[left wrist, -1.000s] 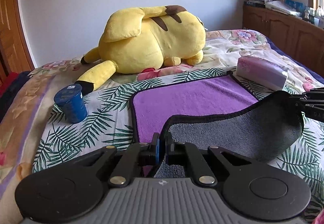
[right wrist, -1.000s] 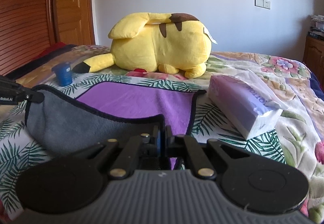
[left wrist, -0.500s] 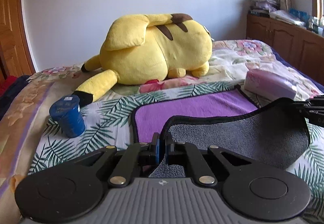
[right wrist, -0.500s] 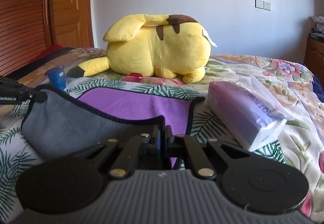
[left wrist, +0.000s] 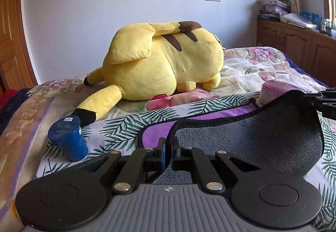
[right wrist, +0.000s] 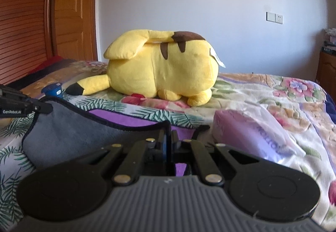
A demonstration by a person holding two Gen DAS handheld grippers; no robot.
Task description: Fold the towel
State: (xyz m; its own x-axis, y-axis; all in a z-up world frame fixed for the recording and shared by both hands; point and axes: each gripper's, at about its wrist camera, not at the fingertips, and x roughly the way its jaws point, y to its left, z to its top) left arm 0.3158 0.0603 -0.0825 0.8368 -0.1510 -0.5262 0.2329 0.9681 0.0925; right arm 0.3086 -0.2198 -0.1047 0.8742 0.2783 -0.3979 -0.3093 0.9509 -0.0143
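The towel (left wrist: 252, 139) is purple on one face, grey on the other, with black trim, and lies on the bed. Its near edge is lifted and folded toward the far edge, grey side (right wrist: 69, 135) up. My left gripper (left wrist: 168, 148) is shut on the towel's near left corner. My right gripper (right wrist: 168, 141) is shut on the near right corner. Each gripper shows in the other's view: the right one at the right edge (left wrist: 323, 104), the left one at the left edge (right wrist: 23, 104). A strip of purple (right wrist: 126, 118) shows beyond the fold.
A big yellow plush toy (left wrist: 163, 68) lies behind the towel. A blue cup (left wrist: 68, 139) stands left of the towel. A pink tissue pack (right wrist: 252, 135) lies right of it. Wooden cabinets (left wrist: 298, 47) stand at the far right, a wooden door (right wrist: 69, 11) at the left.
Both grippers have carried the towel's near edge forward toward the plush toy and lower. Less purple shows now. The toy, cup and tissue pack look closer.
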